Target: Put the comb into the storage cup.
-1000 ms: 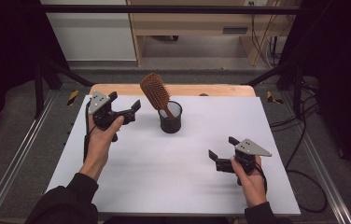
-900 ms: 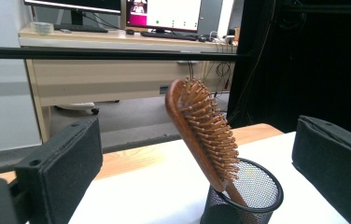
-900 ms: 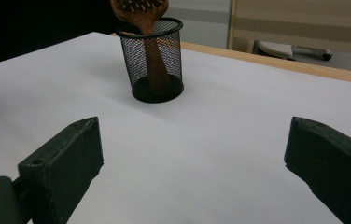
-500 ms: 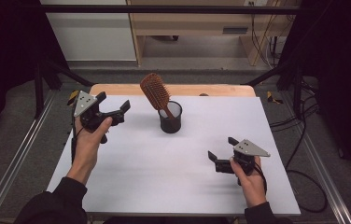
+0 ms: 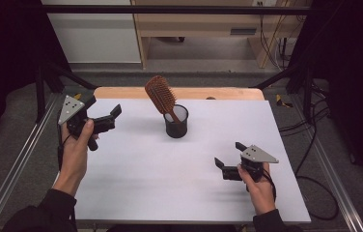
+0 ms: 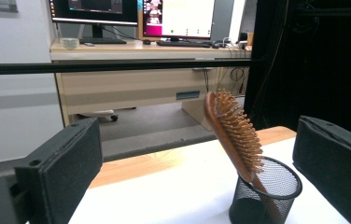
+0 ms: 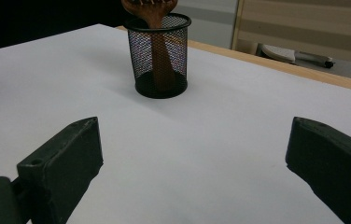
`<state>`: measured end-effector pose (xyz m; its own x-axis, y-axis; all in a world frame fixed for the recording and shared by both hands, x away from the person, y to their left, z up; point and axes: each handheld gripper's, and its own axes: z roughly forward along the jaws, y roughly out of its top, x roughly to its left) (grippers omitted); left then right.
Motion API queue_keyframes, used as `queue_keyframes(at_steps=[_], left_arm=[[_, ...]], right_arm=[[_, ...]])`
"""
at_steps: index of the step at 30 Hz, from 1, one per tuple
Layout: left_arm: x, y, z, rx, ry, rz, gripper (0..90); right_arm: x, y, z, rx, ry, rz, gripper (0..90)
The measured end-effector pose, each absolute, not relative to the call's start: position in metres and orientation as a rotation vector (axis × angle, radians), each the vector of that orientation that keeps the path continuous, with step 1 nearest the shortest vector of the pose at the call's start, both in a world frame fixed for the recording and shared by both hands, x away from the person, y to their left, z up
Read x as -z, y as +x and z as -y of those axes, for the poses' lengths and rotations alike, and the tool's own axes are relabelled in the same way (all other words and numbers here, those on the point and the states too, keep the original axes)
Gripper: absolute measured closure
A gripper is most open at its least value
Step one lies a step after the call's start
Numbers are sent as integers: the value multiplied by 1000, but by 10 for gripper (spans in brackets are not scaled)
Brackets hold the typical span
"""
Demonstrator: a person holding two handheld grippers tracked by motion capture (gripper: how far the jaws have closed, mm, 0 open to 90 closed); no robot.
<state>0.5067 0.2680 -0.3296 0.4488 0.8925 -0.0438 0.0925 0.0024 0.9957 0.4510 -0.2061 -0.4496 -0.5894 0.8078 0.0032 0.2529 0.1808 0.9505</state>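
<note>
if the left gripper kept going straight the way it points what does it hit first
Most likely the wooden hairbrush leaning in the black mesh cup, which sits between the open left gripper jaws' line; depth is uncertain.

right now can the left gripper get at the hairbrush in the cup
Probably yes. The left gripper is open, raised and aimed at the hairbrush, whose head leans out of the mesh cup toward it, with bare table between.
</note>
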Motion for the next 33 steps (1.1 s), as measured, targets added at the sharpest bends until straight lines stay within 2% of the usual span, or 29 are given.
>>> queue_keyframes(at_steps=[33], left_arm=[[349, 485, -312, -845, 1401, -983, 18]], right_arm=[[450, 452, 207, -1393, 1054, -1937, 39]])
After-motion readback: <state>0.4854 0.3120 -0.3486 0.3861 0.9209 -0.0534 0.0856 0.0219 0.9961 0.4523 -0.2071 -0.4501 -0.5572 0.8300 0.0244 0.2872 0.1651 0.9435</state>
